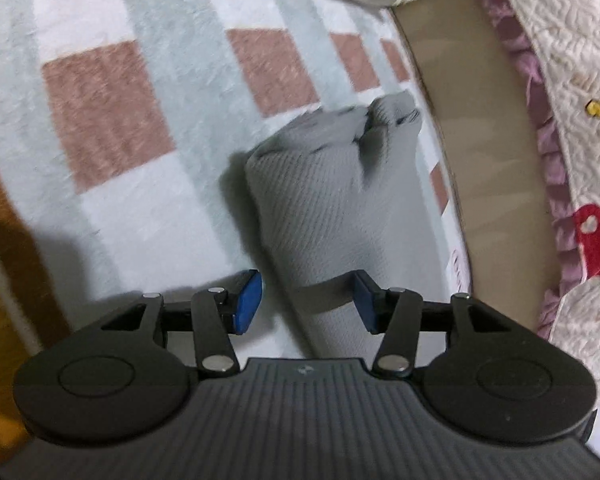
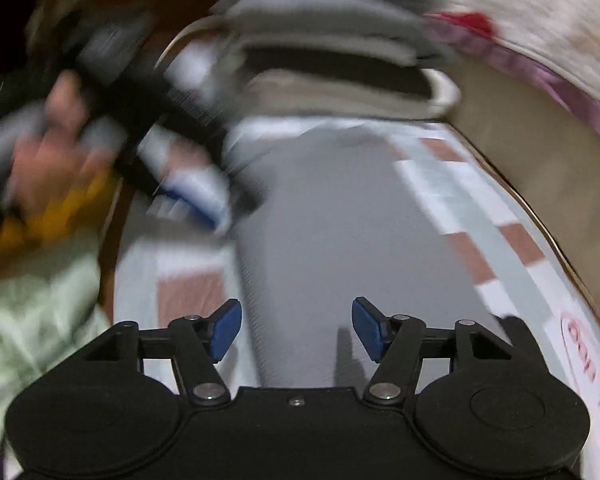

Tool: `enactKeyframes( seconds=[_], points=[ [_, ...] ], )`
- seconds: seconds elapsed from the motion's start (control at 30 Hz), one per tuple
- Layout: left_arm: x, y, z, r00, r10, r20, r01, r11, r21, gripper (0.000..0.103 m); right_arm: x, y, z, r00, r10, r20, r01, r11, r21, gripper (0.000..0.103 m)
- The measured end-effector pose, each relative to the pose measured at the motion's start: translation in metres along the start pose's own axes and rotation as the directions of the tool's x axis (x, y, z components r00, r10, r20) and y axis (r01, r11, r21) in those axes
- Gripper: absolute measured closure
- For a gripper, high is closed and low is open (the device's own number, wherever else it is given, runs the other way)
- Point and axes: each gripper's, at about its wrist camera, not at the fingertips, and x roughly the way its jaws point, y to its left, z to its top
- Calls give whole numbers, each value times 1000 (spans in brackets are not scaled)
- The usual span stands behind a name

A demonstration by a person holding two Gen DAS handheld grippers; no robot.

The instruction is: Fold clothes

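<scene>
**Grey garment lies long on the checked blanket**

Left tongs [image 1: 308,300] and right tongs [image 2: 296,330] both stand released over the grey garment [image 1: 320,196], pads apart. Checked blanket [image 1: 148,168] lies bare leftward; the quilt [image 1: 572,92] borders the right edge.

Folded garment [image 1: 320,200] lies on the blanket [image 1: 148,152], clothes pile [image 2: 332,60] behind it

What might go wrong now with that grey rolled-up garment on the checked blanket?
1. The grey garment lies near the checked blanket's edge, so a nudge might push it off.
2. The left tongs stand open around its near end, not pinching; the loose folds at the far end may come undone.
3. The right tongs are open too, and their view is blurred, so a grab could miss.
</scene>
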Motion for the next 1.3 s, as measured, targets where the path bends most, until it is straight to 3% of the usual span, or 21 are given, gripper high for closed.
enactKeyframes(
  seconds=[0.07, 0.17, 0.23, 0.27, 0.3, 0.33, 0.4, 0.5, 0.6, 0.63, 0.73, 0.77, 0.8, 0.83, 0.93, 1.03, 1.07, 1.17, 1.27, 1.3],
  points=[
    [4, -7, 0, 999, 14, 42, -16, 999, 41, 54, 13, 12, -6, 998, -63, -32, 60, 995, -85, 37],
    [10, -22, 3, 993, 61, 104, -76, 987, 139, 53, 20, 14, -14, 985, -172, -1, 169, 966, -198, 40],
    [10, -29, 5, 985, 84, 152, -113, 975, 192, 51, 17, 13, -14, 976, -218, 21, 217, 942, -255, 50],
    [9, -31, 5, 984, 79, 162, -110, 975, 193, 50, 14, 11, -11, 974, -227, 26, 225, 939, -261, 61],
    [8, -31, 5, 984, 63, 169, -94, 979, 181, 50, 10, 8, -7, 973, -229, 27, 228, 939, -257, 73],
    [7, -31, 4, 983, 46, 176, -76, 983, 165, 50, 7, 4, -3, 974, -224, 24, 224, 946, -233, 78],
    [6, -31, 5, 986, 19, 166, -42, 990, 138, 48, 1, -9, 6, 979, -203, 17, 204, 967, -154, 82],
    [20, -26, 7, 998, -33, 48, 30, 998, 51, 44, -6, -36, 14, 989, -148, 6, 148, 989, -5, 83],
    [38, -17, 6, 987, -149, -66, 145, 987, -64, 36, -12, -56, 13, 996, -88, -1, 88, 989, 117, 83],
    [42, -17, 6, 988, -147, -53, 144, 987, -69, 36, -14, -60, 12, 998, -67, -1, 67, 987, 147, 83],
    [45, -19, 13, 987, -130, 90, 140, 984, -110, 37, -19, -62, 7, 1000, -13, 4, 12, 985, 172, 83],
    [45, -22, 15, 988, -115, 108, 124, 989, -85, 40, -19, -61, 4, 1000, 5, 5, -6, 985, 172, 84],
    [46, -27, 16, 988, -96, 120, 101, 994, -41, 60, -20, -61, 2, 1000, 22, 7, -23, 985, 172, 84],
    [46, -31, 18, 988, -77, 134, 78, 997, 2, 70, -20, -60, -2, 999, 33, 4, -33, 984, 173, 84],
    [40, -61, 7, 985, 6, 174, -44, 976, 214, 75, -19, -59, -13, 997, 81, -1, -79, 974, 214, 79],
    [28, -92, -5, 971, 62, 231, -146, 919, 367, 76, -24, -73, -28, 989, 144, 21, -142, 914, 381, 55],
    [25, -96, -6, 971, 66, 230, -151, 914, 375, 76, -25, -79, -33, 988, 149, 27, -146, 889, 434, 47],
    [16, -104, -5, 975, 79, 206, -151, 920, 363, 76, -30, -96, -50, 986, 162, 46, -158, 797, 584, 47],
    [8, -104, -1, 988, 74, 139, -114, 945, 307, 76, -38, -86, -42, 995, 99, 31, -100, 843, 528, 47],
    [3, -100, 0, 992, 60, 111, -88, 960, 267, 76, -39, -81, -38, 993, 110, 41, -114, 836, 537, 47]
  ],
)
